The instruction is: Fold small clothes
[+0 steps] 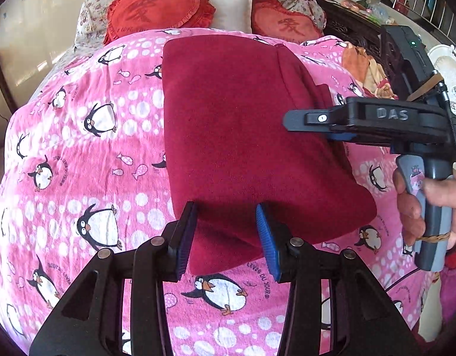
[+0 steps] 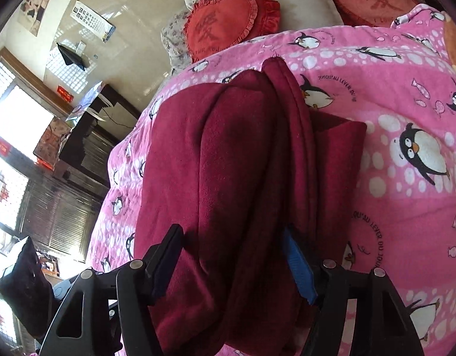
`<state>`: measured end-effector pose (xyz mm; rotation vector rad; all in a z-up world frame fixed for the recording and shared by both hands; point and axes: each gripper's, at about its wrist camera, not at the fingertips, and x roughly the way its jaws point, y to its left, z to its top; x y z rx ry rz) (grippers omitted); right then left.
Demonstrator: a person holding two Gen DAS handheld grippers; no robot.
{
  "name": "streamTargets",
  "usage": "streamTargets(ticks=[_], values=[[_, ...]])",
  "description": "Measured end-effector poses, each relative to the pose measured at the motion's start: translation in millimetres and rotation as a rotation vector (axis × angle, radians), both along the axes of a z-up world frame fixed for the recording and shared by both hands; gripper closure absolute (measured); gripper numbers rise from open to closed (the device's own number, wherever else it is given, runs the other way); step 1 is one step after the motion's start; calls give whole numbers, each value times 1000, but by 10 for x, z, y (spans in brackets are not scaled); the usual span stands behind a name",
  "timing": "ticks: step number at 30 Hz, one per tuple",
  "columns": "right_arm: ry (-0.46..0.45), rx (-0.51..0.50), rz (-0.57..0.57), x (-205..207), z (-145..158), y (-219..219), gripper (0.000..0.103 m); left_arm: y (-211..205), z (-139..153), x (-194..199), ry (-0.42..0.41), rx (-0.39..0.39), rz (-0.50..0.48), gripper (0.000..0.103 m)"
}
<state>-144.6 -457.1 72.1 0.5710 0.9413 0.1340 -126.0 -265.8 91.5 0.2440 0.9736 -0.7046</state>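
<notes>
A dark red fleece garment [image 1: 242, 124] lies folded into a thick rectangle on the pink penguin blanket [image 1: 88, 154]. My left gripper [image 1: 226, 234] stands open at its near corner; the cloth lies between the blue pads without being pinched. In the right wrist view the garment [image 2: 228, 148] shows stacked layers along its right side. My right gripper [image 2: 232, 255] is open astride that thick folded edge, with cloth filling the gap but not squeezed. The left wrist view also shows the right gripper [image 1: 290, 120] from the side, over the garment's right edge, held by a hand [image 1: 418, 207].
Two red heart cushions [image 1: 156, 9] and a cream pillow [image 1: 231, 9] sit at the head of the bed. An orange cloth [image 1: 367, 68] lies at the blanket's right edge beside dark wooden furniture [image 1: 355, 29]. A dark cabinet [image 2: 79, 154] stands left of the bed.
</notes>
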Motion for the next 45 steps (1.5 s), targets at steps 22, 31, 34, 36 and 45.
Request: streamTargets(ticks=[22, 31, 34, 36, 45], values=[[-116, -243, -43, -339, 554, -90, 80, -303, -10, 202, 1, -12, 69, 44], [-93, -283, -19, 238, 417, -12, 80, -375, -44, 281, 4, 3, 87, 44], [-45, -232, -42, 361, 199, -162, 80, -401, -65, 296, -1, 13, 82, 43], [-49, -213, -49, 373, 174, -215, 81, -415, -76, 299, -3, 20, 81, 42], [-70, -252, 8, -135, 504, 18, 74, -394, -109, 320, 9, -2, 100, 39]])
